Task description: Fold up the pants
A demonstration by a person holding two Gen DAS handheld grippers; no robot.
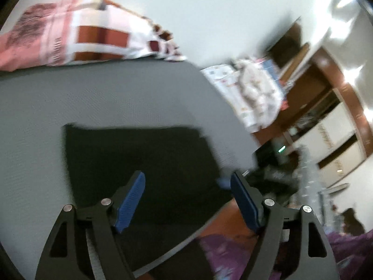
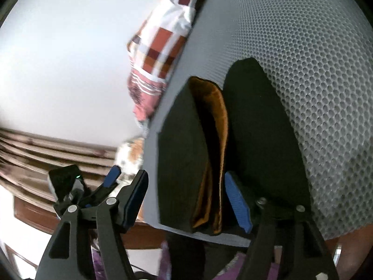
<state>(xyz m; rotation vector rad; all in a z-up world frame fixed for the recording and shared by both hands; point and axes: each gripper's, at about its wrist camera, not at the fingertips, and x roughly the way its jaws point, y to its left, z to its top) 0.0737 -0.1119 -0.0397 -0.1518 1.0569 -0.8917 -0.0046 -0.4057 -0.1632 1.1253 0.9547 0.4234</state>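
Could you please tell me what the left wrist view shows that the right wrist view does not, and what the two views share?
Only the left wrist view shows the cluttered wooden shelving beyond the mat and the pants as a flat black rectangle. Only the right wrist view shows the orange lining between the folded layers, the other tongs to one side, and the mat's honeycomb texture. Both show the black pants on the grey mat, the red checked cloth at its far edge, and open blue-padded tongs: left tongs, right tongs.

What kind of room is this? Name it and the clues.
Probably a bedroom at home: black pants lie on a grey mesh mattress, with a checked blanket at its edge and wooden cabinets beyond.
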